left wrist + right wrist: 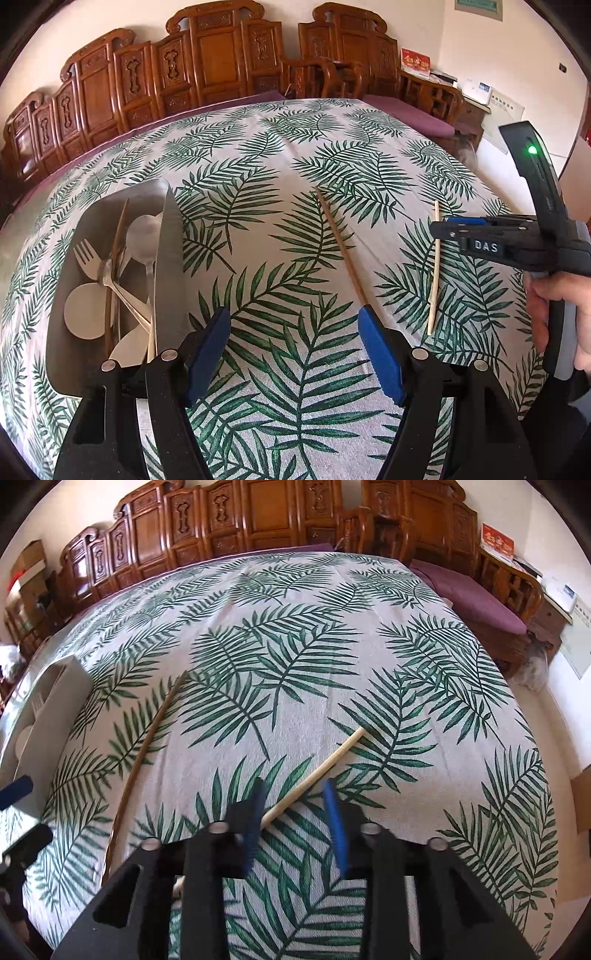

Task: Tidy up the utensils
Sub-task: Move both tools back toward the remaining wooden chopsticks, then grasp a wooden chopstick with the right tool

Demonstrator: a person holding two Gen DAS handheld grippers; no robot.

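Note:
A steel tray point(170, 236) on the left holds a fork point(90, 264), spoons point(142, 232) and chopsticks. Two bamboo chopsticks lie loose on the leaf-print cloth. The darker one point(341, 247) runs up to my left gripper's right finger; it also shows in the right wrist view point(147, 734). The paler one point(435, 266) lies under my right gripper point(437, 230). In the right wrist view this paler chopstick point(317, 771) crosses between the blue pads point(334, 823) of my right gripper point(295, 823), which is open around it. My left gripper point(293, 354) is open and empty.
The leaf-print cloth point(295, 646) covers the whole table. Carved wooden benches point(207, 62) with a purple cushion point(476, 598) stand behind it. The tray's side point(55, 701) shows at the left of the right wrist view. A hand point(557, 306) holds the right gripper.

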